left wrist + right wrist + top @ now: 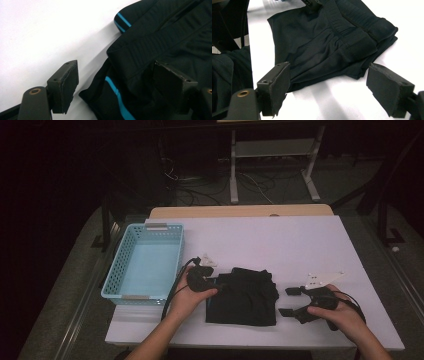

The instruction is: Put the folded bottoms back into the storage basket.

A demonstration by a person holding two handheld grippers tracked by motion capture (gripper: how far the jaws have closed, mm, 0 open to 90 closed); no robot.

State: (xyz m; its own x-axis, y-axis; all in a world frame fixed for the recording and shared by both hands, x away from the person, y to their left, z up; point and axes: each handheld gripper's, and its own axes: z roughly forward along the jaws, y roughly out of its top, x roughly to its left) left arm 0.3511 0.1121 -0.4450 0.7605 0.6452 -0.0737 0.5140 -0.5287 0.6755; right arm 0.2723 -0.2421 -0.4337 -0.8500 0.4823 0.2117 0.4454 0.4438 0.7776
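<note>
The folded black garment [242, 296] lies on the white surface [280, 245] beside the blue basket [145, 265], and with the left tool [115, 82] and right tool [329, 85] both wide open, a shallow grip could probably catch one layer and unfold it.

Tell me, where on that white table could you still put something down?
The far half of the table, beyond the black garment, is bare, as is the blue basket. The near edge is crowded: the garment lies between the left hand-held gripper and right hand-held gripper.
</note>
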